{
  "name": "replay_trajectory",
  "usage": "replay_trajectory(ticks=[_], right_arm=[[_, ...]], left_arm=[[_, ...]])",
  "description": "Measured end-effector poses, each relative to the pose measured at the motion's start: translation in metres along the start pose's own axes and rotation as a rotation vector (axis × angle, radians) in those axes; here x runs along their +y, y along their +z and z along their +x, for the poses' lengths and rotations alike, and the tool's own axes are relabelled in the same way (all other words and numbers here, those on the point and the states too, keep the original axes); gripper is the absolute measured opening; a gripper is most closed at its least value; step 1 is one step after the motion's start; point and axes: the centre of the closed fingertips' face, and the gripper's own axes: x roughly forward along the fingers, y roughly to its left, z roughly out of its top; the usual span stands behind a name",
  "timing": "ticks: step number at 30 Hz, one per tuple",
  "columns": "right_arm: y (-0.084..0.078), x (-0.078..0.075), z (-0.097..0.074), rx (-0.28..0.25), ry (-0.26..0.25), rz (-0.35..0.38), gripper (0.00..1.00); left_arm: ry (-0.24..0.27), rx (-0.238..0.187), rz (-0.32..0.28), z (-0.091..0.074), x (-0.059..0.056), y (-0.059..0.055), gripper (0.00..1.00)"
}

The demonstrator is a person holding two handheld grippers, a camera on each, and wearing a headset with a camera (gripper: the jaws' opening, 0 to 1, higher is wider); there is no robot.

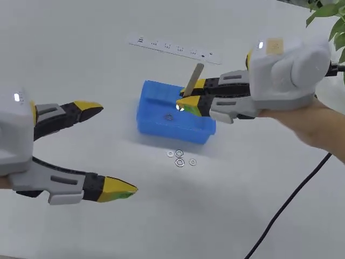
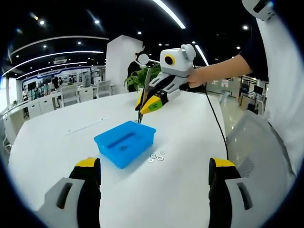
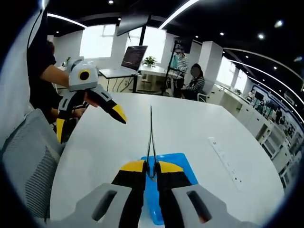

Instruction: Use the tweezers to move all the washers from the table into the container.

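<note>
The blue container (image 1: 161, 127) sits mid-table with one washer (image 1: 168, 117) inside it. Several loose washers (image 1: 180, 157) lie on the table just in front of it, also seen as washers (image 2: 156, 156) beside the container (image 2: 124, 142). My right gripper (image 1: 186, 100) is shut on the tweezers (image 1: 193, 77). It holds them steeply over the container's far right part. The tweezers (image 3: 151, 135) run straight ahead from the right gripper (image 3: 152, 168), and their tips (image 2: 139, 118) hang just above the container's rim. My left gripper (image 1: 110, 148) is open at the left, away from the container.
A white power strip (image 1: 172, 48) lies at the back of the table. A black cable (image 1: 291, 199) trails off at the lower right. Plant leaves (image 1: 329, 16) show at the top right. Bare white table (image 1: 178, 216) lies in front of the washers.
</note>
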Motion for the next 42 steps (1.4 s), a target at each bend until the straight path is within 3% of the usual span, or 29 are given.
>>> replay_trajectory(ticks=[6,13,28,42], right_arm=[[-0.015,-0.024,0.015,0.014,-0.029,0.012,0.09],[-0.045,-0.035,0.032,0.054,-0.023,0.047,0.09],[-0.077,-0.031,0.051,0.093,0.01,0.068,0.1],[-0.089,-0.029,0.059,0.101,0.029,0.076,0.1]], left_arm=[[0.009,0.011,0.007,0.0,0.004,-0.004,1.0],[0.016,0.045,0.003,0.004,0.008,-0.011,1.0],[0.033,0.045,-0.016,0.007,0.016,-0.01,1.0],[0.044,0.061,-0.019,0.006,0.019,-0.012,1.0]])
